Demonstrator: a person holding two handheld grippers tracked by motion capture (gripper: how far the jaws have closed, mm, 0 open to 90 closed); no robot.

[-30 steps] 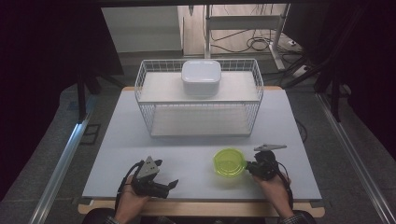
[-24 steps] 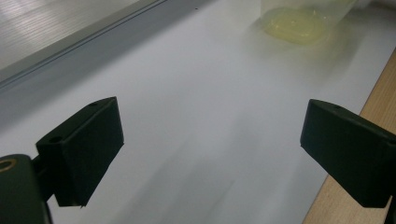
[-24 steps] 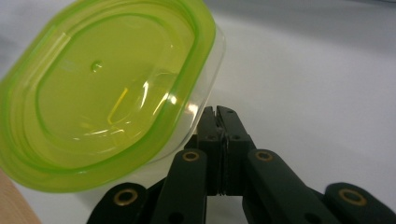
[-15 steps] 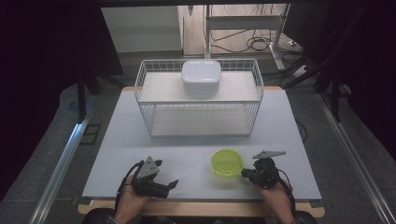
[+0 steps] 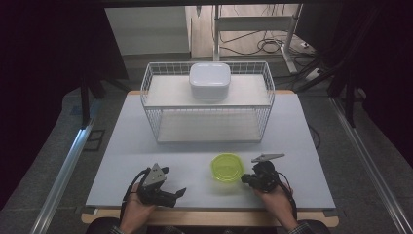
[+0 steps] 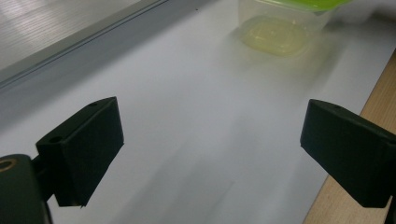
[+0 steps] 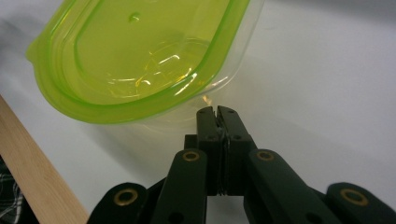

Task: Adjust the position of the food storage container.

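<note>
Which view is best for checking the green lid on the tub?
Right gripper view: the green lid fills the frame close up, rim sharp. High view shows it whole but small; left gripper view catches just a blurred edge.

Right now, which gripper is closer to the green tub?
The right. The right gripper sits just beside the green tub, its shut jaws almost at the tub's side. The left gripper rests farther off on the table, jaws open, apart from the tub.
</note>
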